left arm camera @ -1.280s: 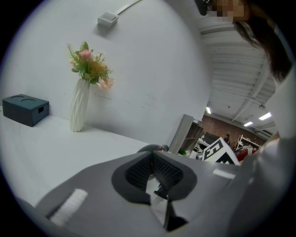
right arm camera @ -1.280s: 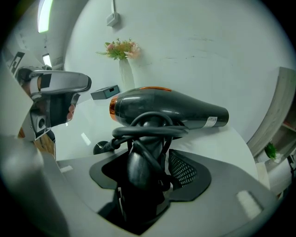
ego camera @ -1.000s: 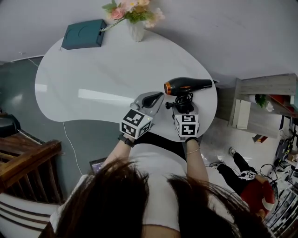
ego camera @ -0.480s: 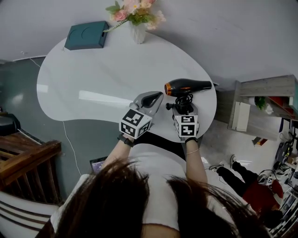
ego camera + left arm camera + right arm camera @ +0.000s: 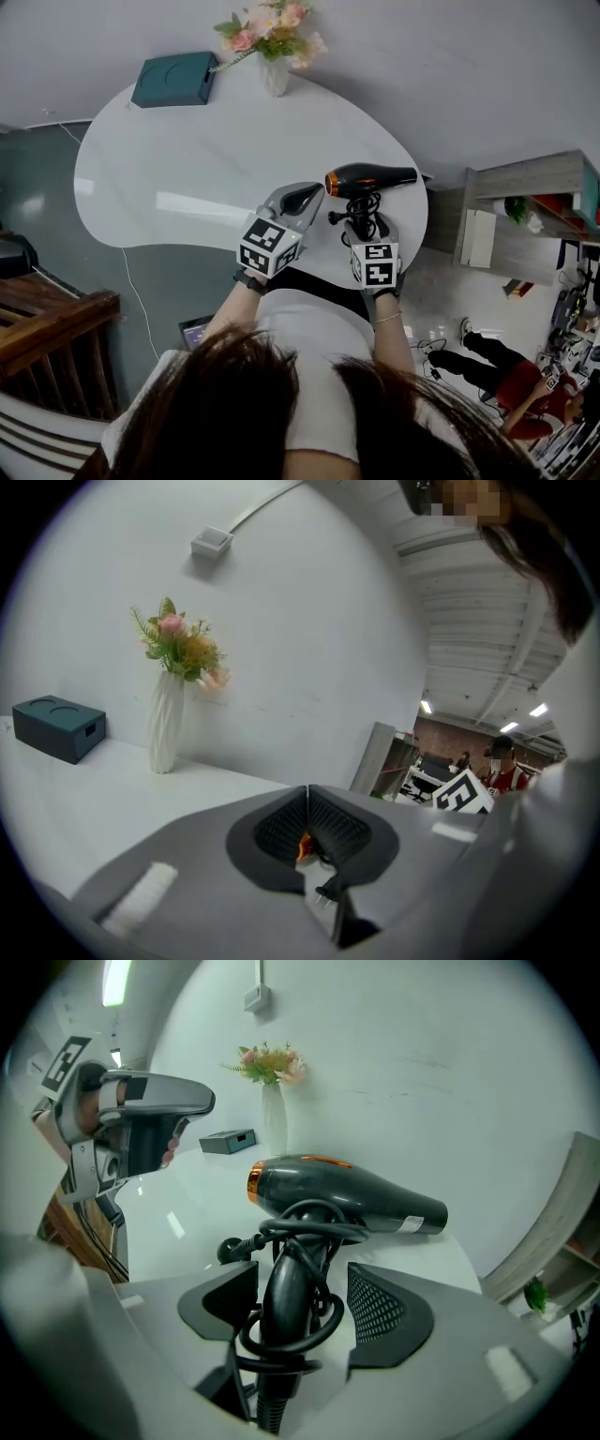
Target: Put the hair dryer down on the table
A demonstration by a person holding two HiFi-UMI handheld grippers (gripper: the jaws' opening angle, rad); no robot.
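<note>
A black hair dryer [image 5: 370,178] with an orange nozzle ring lies on its side near the right edge of the white table [image 5: 187,150]. Its cord is wound round the handle, which points back at me. My right gripper [image 5: 361,223] straddles that handle [image 5: 291,1288]. Its jaws are opening, and a gap shows between the right pad [image 5: 380,1312] and the handle. My left gripper [image 5: 305,197] hovers just left of the dryer's nozzle. In the left gripper view it [image 5: 307,803] is shut on nothing.
A white vase of pink flowers [image 5: 275,70] and a teal box [image 5: 173,80] stand at the table's far edge. A grey shelf unit [image 5: 525,206] stands to the right of the table, with wooden furniture [image 5: 47,319] at the lower left.
The right gripper has drawn back slightly toward me along the handle while the dryer stays lying on the table. The left gripper has barely moved.
</note>
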